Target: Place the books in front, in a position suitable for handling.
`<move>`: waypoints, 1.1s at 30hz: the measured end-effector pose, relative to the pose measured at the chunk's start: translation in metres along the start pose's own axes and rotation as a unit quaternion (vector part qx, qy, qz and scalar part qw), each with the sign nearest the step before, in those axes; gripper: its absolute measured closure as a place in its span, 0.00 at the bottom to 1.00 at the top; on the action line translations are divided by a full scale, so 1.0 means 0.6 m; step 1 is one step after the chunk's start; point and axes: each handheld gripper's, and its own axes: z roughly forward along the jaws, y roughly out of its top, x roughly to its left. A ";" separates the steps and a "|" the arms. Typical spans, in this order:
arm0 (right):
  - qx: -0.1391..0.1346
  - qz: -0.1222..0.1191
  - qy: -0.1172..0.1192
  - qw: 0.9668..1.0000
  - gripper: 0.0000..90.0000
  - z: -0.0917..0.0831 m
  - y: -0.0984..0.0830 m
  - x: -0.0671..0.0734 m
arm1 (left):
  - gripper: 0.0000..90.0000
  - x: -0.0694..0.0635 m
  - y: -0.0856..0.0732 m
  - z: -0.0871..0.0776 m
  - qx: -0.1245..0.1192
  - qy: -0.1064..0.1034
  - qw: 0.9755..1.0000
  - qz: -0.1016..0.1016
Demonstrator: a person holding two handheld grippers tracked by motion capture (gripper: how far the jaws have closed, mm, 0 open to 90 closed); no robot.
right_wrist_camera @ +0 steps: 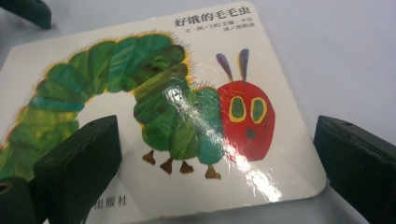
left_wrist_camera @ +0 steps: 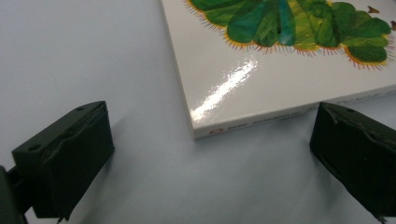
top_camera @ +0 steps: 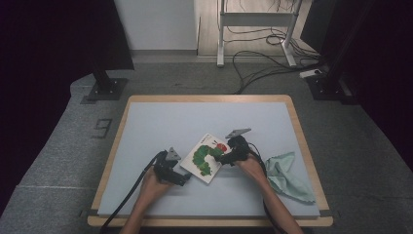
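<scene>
A white board book (top_camera: 207,157) with a green caterpillar and a red head on its cover lies flat in the middle of the table. My left gripper (top_camera: 184,179) is at the book's near left corner, open, and in the left gripper view that corner of the book (left_wrist_camera: 261,84) sits just ahead of the gap between the jaws. My right gripper (top_camera: 220,159) hovers over the book's right side, open. The right gripper view looks down on the cover (right_wrist_camera: 187,112), with one jaw over the cover and the other off its edge.
The table's pale blue mat (top_camera: 160,122) has a wooden rim. A crumpled mint-green cloth (top_camera: 287,174) lies at the right, close behind my right forearm. Stands, a desk frame and cables are on the floor beyond the table.
</scene>
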 end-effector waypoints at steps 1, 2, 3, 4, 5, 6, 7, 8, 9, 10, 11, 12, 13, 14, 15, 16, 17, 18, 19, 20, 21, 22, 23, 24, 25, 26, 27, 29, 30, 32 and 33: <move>0.002 0.000 0.000 1.000 0.02 -0.002 -0.002 0.003 | 0.00 0.002 -0.002 -0.002 0.000 0.002 1.000 -0.003; 0.004 0.001 -0.001 1.000 0.02 -0.004 -0.004 0.006 | 0.00 0.003 -0.004 -0.003 0.000 0.005 1.000 -0.006; 0.006 0.000 -0.001 1.000 0.02 -0.007 -0.006 0.009 | 0.00 0.005 -0.005 -0.005 0.000 0.006 1.000 -0.008; 0.007 0.002 -0.003 1.000 0.02 -0.008 -0.008 0.012 | 0.00 0.006 -0.007 -0.006 0.000 0.010 1.000 -0.011; 0.010 0.003 -0.003 1.000 0.02 -0.011 -0.010 0.015 | 0.00 0.006 -0.008 -0.008 0.000 0.012 1.000 -0.013; 0.011 0.004 -0.004 1.000 0.02 -0.013 -0.012 0.019 | 0.00 0.007 -0.010 -0.009 0.000 0.014 1.000 -0.016; 0.010 0.002 -0.003 1.000 0.02 -0.014 -0.014 0.021 | 0.00 0.006 -0.012 -0.011 0.000 0.018 1.000 -0.020; 0.009 0.001 -0.002 1.000 0.02 -0.017 -0.017 0.024 | 0.00 0.005 -0.014 -0.013 0.001 0.020 1.000 -0.022; 0.009 -0.001 0.000 1.000 0.02 -0.019 -0.020 0.026 | 0.00 0.003 -0.017 -0.015 0.001 0.022 0.999 -0.024; 0.009 -0.003 0.002 1.000 0.02 -0.020 -0.022 0.029 | 0.00 0.000 -0.019 -0.017 0.003 0.026 0.999 -0.027; 0.007 -0.006 0.004 1.000 0.02 -0.022 -0.025 0.032 | 0.00 -0.003 -0.021 -0.020 0.004 0.026 0.999 -0.030; 0.007 -0.006 0.005 1.000 0.02 -0.023 -0.027 0.035 | 0.00 -0.006 -0.023 -0.022 0.005 0.028 0.999 -0.032; 0.007 -0.007 0.007 1.000 0.02 -0.024 -0.029 0.038 | 0.00 -0.010 -0.026 -0.025 0.007 0.026 0.999 -0.030; 0.008 -0.010 0.009 1.000 0.02 -0.025 -0.030 0.041 | 0.00 -0.014 -0.029 -0.029 0.009 0.025 0.999 -0.028; 0.007 -0.012 0.010 1.000 0.02 -0.026 -0.032 0.044 | 0.00 -0.019 -0.032 -0.032 0.011 0.022 0.999 -0.025; 0.006 -0.011 0.011 1.000 0.02 -0.026 -0.034 0.046 | 0.00 -0.023 -0.035 -0.035 0.012 0.019 1.000 -0.022; 0.004 -0.014 0.012 1.000 0.02 -0.027 -0.035 0.047 | 0.00 -0.028 -0.038 -0.037 0.011 0.015 1.000 -0.016; 0.004 -0.012 0.013 1.000 0.02 -0.028 -0.037 0.049 | 0.00 -0.032 -0.040 -0.039 0.011 0.010 1.000 -0.010; 0.002 -0.014 0.013 1.000 0.02 -0.028 -0.038 0.051 | 0.00 -0.036 -0.042 -0.040 0.008 0.007 1.000 -0.006; 0.002 -0.013 0.015 1.000 0.02 -0.029 -0.039 0.053 | 0.00 -0.037 -0.043 -0.041 0.008 0.003 1.000 -0.002; 0.002 -0.016 0.015 1.000 0.02 -0.030 -0.041 0.056 | 0.00 -0.039 -0.043 -0.040 0.006 0.002 1.000 0.000; 0.004 -0.022 0.014 1.000 0.03 -0.030 -0.042 0.059 | 0.00 -0.039 -0.043 -0.040 0.005 0.002 1.000 0.002; 0.004 -0.025 0.011 1.000 0.03 -0.031 -0.044 0.064 | 0.00 -0.039 -0.043 -0.040 0.004 0.002 1.000 0.003; 0.006 -0.028 0.010 1.000 0.04 -0.032 -0.046 0.069 | 0.00 -0.040 -0.044 -0.039 0.004 0.002 1.000 0.004; 0.008 -0.034 0.011 0.999 0.04 -0.032 -0.047 0.072 | 0.00 -0.039 -0.044 -0.039 0.003 0.000 1.000 0.005; 0.008 -0.035 0.007 0.999 0.04 -0.032 -0.048 0.077 | 0.00 -0.039 -0.045 -0.039 0.001 0.000 1.000 0.006; 0.008 -0.037 0.001 0.999 0.04 -0.032 -0.049 0.080 | 0.00 -0.038 -0.046 -0.040 0.001 -0.001 1.000 0.007; 0.008 -0.031 -0.002 0.999 0.03 -0.032 -0.049 0.084 | 0.00 -0.037 -0.047 -0.041 0.000 -0.005 1.000 0.008; 0.009 -0.030 -0.001 1.000 0.04 -0.033 -0.050 0.085 | 0.00 -0.036 -0.048 -0.041 0.000 -0.008 1.000 0.011; 0.007 -0.027 0.001 1.000 0.04 -0.034 -0.052 0.088 | 0.00 -0.032 -0.050 -0.043 0.000 -0.015 1.000 0.020; 0.007 -0.027 0.003 1.000 0.04 -0.035 -0.053 0.089 | 0.00 -0.031 -0.051 -0.044 0.001 -0.019 1.000 0.023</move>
